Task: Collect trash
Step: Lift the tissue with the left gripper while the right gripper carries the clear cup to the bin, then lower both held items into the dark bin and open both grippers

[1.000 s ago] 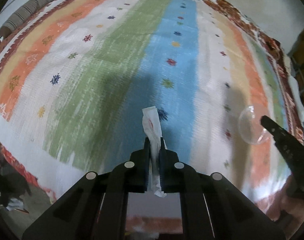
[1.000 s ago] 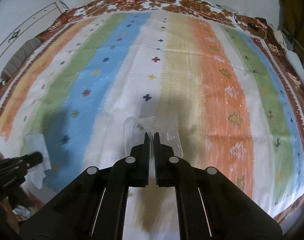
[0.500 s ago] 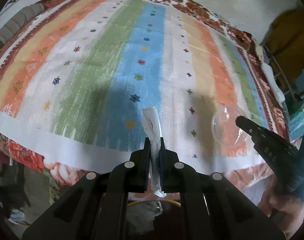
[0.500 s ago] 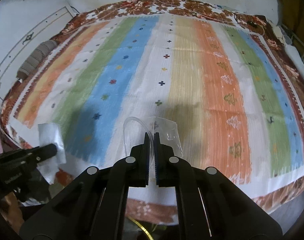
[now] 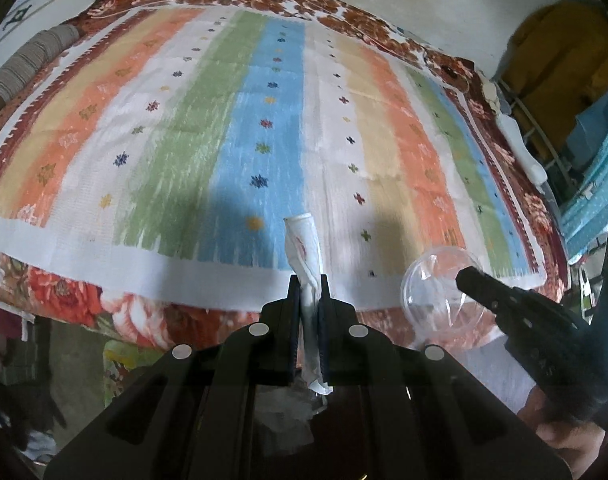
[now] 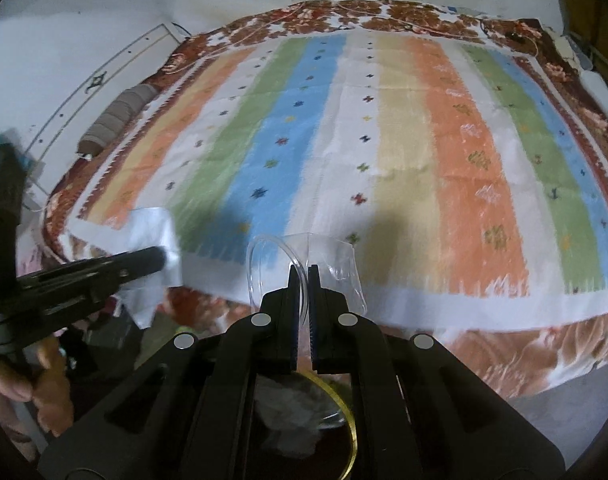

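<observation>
Your left gripper (image 5: pixel 307 280) is clamped on a crumpled white tissue (image 5: pixel 305 248), its long axis running along the fingers, top end pointing away toward the striped bedspread (image 5: pixel 264 120). Your right gripper (image 6: pixel 302 270) is pinched on the rim of a clear plastic cup (image 6: pixel 304 264), mouth facing left. Both hang off the bed's near edge, likely so they drop into the gold-rimmed bin (image 6: pixel 349 440) below.
</observation>
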The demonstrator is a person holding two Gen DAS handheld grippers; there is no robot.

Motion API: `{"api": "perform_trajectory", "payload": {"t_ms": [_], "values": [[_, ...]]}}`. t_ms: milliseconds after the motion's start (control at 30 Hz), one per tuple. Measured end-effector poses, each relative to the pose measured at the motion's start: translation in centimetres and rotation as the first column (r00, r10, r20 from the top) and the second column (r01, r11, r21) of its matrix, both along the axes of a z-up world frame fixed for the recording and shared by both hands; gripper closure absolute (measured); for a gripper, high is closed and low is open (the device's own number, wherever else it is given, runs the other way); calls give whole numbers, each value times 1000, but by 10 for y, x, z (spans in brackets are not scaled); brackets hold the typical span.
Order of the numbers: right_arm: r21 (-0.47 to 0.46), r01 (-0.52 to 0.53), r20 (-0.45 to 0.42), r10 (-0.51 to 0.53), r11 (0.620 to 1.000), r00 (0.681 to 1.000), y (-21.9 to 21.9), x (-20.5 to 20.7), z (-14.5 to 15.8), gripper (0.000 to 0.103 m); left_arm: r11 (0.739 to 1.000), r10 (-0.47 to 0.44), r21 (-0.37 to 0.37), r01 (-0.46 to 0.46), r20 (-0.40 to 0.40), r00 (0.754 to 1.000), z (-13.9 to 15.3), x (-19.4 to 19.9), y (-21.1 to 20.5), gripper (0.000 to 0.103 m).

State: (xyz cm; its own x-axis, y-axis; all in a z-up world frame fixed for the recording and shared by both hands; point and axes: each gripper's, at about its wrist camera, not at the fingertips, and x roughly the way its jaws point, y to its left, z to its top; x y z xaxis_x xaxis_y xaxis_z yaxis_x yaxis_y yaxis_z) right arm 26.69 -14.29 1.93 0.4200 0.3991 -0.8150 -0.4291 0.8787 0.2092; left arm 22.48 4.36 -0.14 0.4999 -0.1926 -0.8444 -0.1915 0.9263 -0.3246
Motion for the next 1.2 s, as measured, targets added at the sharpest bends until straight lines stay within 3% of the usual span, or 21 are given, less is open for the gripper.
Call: {"api": "perform_trajectory", "payload": {"t_ms": [400, 933, 1000, 1067, 1200], "values": [[49, -30, -44, 32, 998, 999, -12, -62, -13, 100, 998, -48, -43, 50, 47, 998, 5, -60, -22, 96], [39, -44, -148, 49, 998, 988, -22, -112, -48, 98, 994, -53, -97, 51, -23, 998, -26, -111, -33, 89], [35, -34, -166, 40, 999, 985, -22, -113, -51, 89, 994, -57, -97, 53, -34, 998, -29, -114, -35, 81], [46, -26, -179, 34, 999, 983, -24, -113, -53, 74, 992, -54, -114, 48, -45, 998, -33, -116, -35, 58], [57, -9, -187, 19, 998, 982, -29, -115, -54, 64, 991, -40, -128, 33, -50, 998, -35, -120, -31, 53]]}}
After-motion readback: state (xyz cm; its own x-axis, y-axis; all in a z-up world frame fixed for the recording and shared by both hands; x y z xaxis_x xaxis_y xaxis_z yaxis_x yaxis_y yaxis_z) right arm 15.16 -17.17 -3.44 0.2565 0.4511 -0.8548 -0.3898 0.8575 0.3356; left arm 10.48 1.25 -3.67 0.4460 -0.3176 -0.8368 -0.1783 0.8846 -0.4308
